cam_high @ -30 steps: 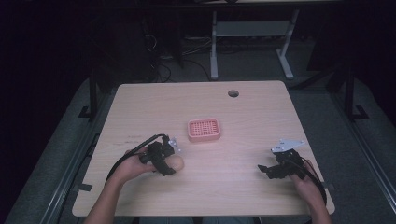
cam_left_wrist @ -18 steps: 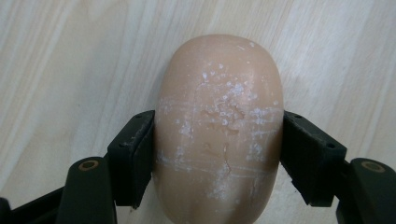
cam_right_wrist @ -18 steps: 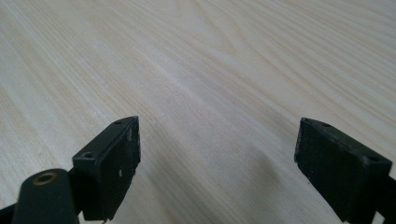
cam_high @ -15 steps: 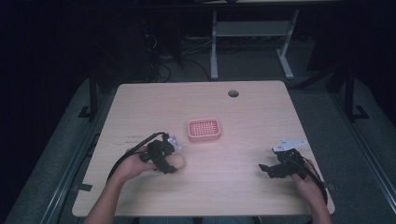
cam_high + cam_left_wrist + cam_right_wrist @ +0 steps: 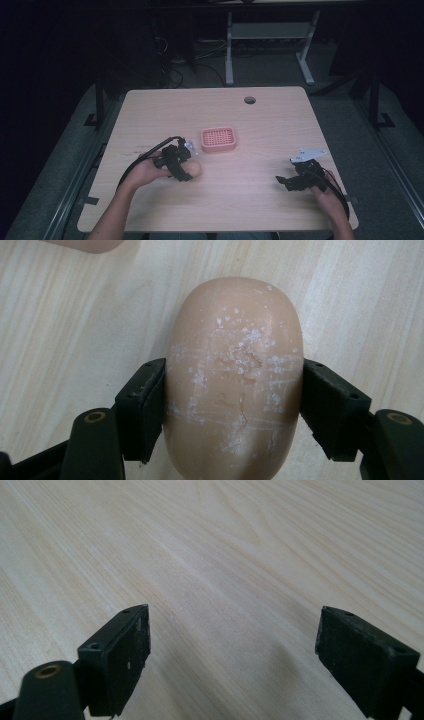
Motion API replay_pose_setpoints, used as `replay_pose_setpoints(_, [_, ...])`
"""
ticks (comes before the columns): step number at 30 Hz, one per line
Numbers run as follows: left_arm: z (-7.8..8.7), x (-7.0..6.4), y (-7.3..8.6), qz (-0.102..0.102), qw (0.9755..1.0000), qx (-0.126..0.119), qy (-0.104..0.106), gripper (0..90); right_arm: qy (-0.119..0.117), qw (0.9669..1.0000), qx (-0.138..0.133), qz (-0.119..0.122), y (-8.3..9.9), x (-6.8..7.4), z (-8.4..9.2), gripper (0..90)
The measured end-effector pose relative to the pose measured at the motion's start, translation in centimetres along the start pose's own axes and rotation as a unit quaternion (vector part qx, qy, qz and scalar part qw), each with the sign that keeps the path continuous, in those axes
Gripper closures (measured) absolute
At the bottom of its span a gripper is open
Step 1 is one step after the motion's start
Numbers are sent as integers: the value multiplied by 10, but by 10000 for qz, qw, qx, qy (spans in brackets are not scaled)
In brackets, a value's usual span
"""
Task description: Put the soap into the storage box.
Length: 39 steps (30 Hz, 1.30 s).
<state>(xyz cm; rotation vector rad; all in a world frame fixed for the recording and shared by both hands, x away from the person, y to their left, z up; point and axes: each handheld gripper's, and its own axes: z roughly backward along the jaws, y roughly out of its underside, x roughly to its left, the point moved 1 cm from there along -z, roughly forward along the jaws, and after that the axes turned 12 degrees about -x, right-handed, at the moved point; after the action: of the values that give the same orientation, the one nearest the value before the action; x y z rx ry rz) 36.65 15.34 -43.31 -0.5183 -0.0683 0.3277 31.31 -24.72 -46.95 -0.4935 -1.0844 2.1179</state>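
Our left gripper clamps the soap bar between its 2 jaws — we keep that squeeze gentle. Just ahead sits the pink tray; our right gripper gapes empty.

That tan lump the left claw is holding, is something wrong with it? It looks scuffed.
Yes, a little. The soap bar, squeezed between the jaws of the left gripper, bears white scratches, pale specks and a fine crack. The pink dish sits empty beside it on the table. Nothing spilled.
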Motion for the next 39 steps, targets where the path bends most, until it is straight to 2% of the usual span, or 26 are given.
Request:
replay_pose_setpoints(15, [0, 6, -22, -178, 9998, 65, 62, 315, -24, 10000, -36, -37, -1, -1, 1, 138])
replay_pose_setpoints(21, [-1, 8, -30, -185, 9998, 9, 84, 315, -40, 10000, -49, 9, 0, -2, 0, 138])
replay_pose_setpoints(25, [-3, 10, -35, -211, 9997, 44, 80, 316, -28, 10000, -30, -66, 0, -1, 0, 138])
replay_pose_setpoints(30, [-3, 11, -40, -260, 9996, 56, 82, 316, -50, 10000, -61, 18, 0, -2, -1, 138])
replay_pose_setpoints(31, [-3, 11, -41, -258, 9996, 36, 91, 316, -49, 10000, -29, -45, 0, -1, -1, 139])
replay_pose_setpoints(36, [-4, 13, -47, -272, 9996, 59, 97, 316, -43, 10000, -86, 10, 0, -3, -1, 138])
replay_pose_setpoints(39, [-3, 14, -51, -305, 9995, 44, 103, 315, -40, 10000, -53, -52, 0, -2, 0, 139])
